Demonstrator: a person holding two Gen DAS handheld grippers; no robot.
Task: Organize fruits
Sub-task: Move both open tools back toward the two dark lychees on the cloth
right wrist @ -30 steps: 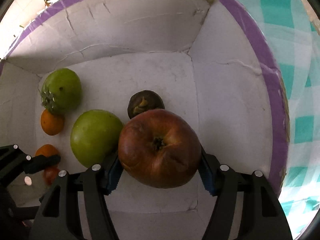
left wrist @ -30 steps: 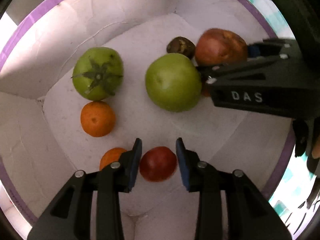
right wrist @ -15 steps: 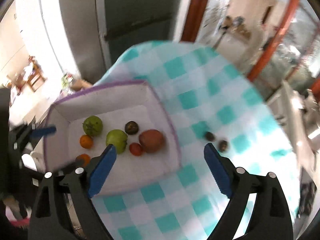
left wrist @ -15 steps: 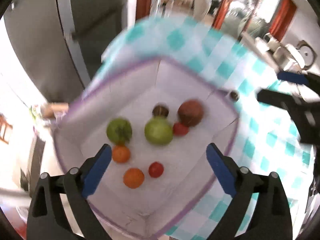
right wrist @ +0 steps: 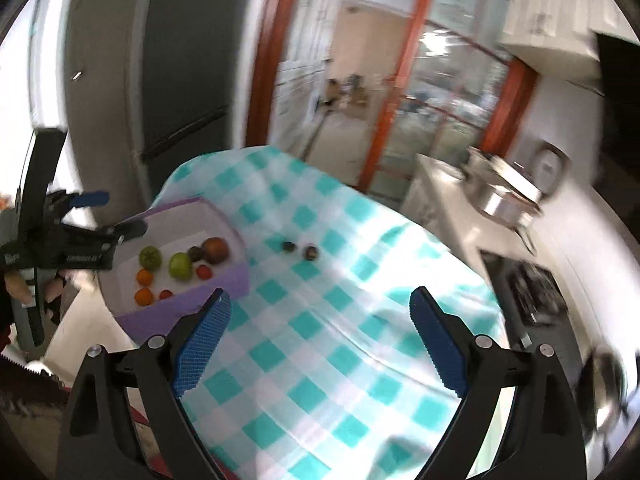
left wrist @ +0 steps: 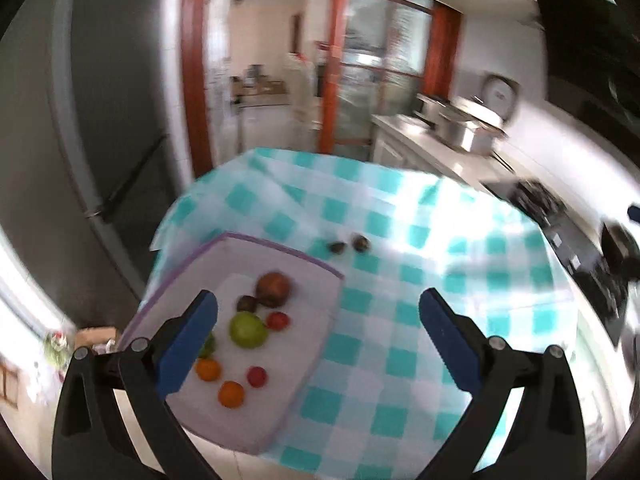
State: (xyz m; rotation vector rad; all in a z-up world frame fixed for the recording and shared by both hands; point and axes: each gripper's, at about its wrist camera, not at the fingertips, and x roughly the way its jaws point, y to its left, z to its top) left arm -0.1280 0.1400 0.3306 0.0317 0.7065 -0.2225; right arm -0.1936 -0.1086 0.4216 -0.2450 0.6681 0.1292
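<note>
Fruits now sit inside the purple-rimmed box (left wrist: 280,249) at the left edge of the checked tablecloth (left wrist: 400,320), and I log the change view by view. Left wrist view: a second ago my left gripper (left wrist: 318,336) straddled the small red fruit (left wrist: 257,376) on the box floor; it is now pulled well back and high, jaws spread wide and holding nothing. In the box I count the brown-red apple (left wrist: 273,289), a dark fruit (left wrist: 247,303) touching it, the green apple (left wrist: 248,330), a second red fruit (left wrist: 278,320), and two oranges (left wrist: 231,394); a further green fruit is mostly hidden behind my left finger. Right wrist view: the right gripper (right wrist: 318,340), which was clamped on the brown-red apple (right wrist: 215,249) a second ago, is likewise withdrawn, jaws wide apart and empty, with that apple resting in the box (right wrist: 192,200) beside the green one. Both deliveries therefore appear complete. Two small dark fruits (right wrist: 299,249) remain loose on the cloth, well apart from the box; I judge these the outstanding items. Motion blur limits finer detail.
</note>
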